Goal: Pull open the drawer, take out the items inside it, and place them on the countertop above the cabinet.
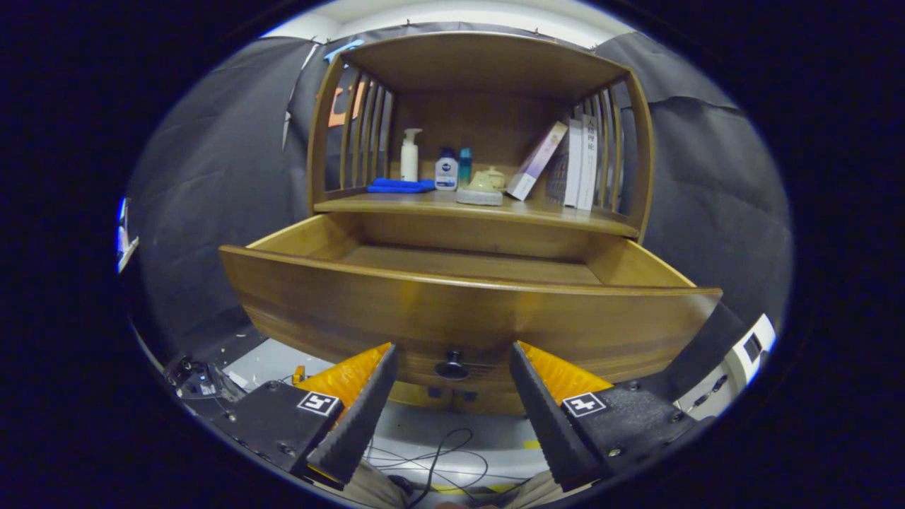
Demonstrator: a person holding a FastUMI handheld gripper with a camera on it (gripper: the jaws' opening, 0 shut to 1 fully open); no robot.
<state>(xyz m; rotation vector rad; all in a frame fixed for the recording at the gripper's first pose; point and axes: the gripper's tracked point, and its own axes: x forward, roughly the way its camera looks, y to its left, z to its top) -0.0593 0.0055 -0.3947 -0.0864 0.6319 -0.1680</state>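
Note:
A wooden cabinet stands ahead with its drawer (466,318) pulled far out toward me. The drawer's dark round knob (452,367) sits low on the front panel, between my two fingers and apart from both. My gripper (452,357) is open, its fingers spread on either side of the knob. The drawer's floor (466,263) shows bare wood at the back; its near part is hidden behind the front panel. On the countertop (551,213) above lie a blue cloth (400,185), a white pump bottle (409,155), a small white bottle (446,170), a teal bottle (464,165) and a pale teapot (481,188).
Several books (569,166) lean at the countertop's right end. Slatted wooden sides and a top board enclose the shelf. Black cloth walls stand left and right. Cables (438,459) lie on the grey floor below, and a white device (742,357) sits at the lower right.

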